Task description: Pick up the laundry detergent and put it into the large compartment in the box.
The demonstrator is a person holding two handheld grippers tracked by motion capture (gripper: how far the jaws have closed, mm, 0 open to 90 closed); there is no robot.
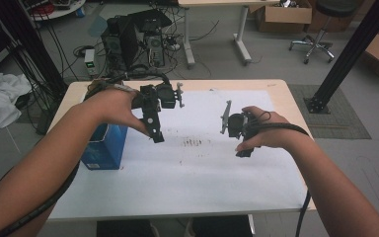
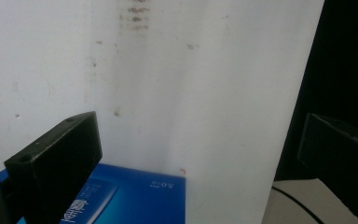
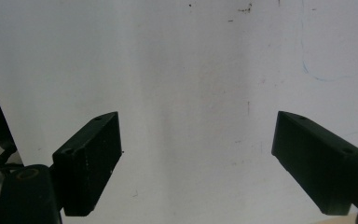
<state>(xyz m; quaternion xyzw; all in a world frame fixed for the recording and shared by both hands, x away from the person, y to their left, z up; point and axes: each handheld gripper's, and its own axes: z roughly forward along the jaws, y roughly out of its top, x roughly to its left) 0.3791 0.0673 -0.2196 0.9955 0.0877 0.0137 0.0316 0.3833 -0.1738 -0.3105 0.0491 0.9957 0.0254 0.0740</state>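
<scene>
A blue box (image 1: 103, 146) stands on the white sheet (image 1: 202, 173) near the table's left edge. A hand holds my left gripper (image 1: 156, 134) above the sheet, just right of the box. In the left gripper view its jaws are wide apart with nothing between them (image 2: 198, 130), and the box's blue top (image 2: 140, 198) lies below them. At centre right, my right gripper (image 1: 243, 149) is held over bare sheet. Its jaws are spread wide and hold nothing (image 3: 198, 123).
Faint reddish-brown smudges (image 1: 192, 143) mark the middle of the sheet. Computer towers (image 1: 133, 42) and cables sit on the floor behind the table. A black frame post (image 1: 348, 54) rises at the right, with a stool (image 1: 318, 29) and cardboard boxes (image 1: 284, 15) beyond.
</scene>
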